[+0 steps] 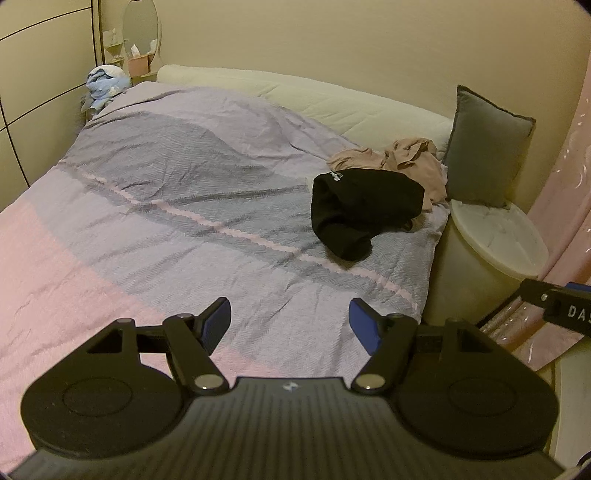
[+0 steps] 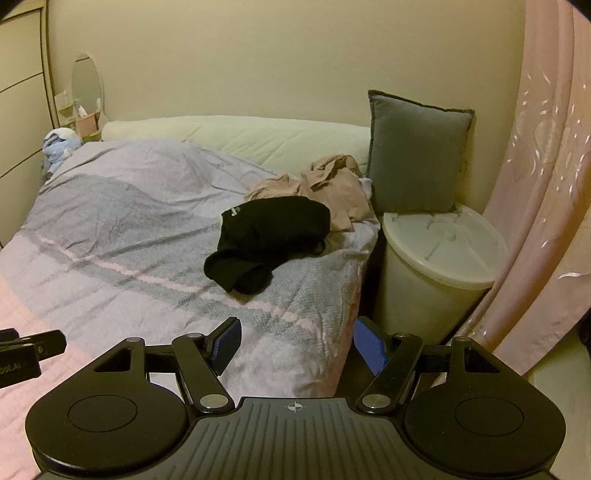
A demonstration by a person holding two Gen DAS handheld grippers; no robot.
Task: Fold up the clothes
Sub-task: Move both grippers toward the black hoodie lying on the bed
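Open right gripper, black garment lying diagonally

Crumpled garments on the bed: two, one black knit garment at centre right and one beige garment just above it.
Cushions: one grey square cushion, upper right.
Lidded bins: one white round plastic bin, right edge.
Oval mirrors: one, upper left.
Blue-and-white soft bundles: one, upper left.
Pink curtains: one, right side.
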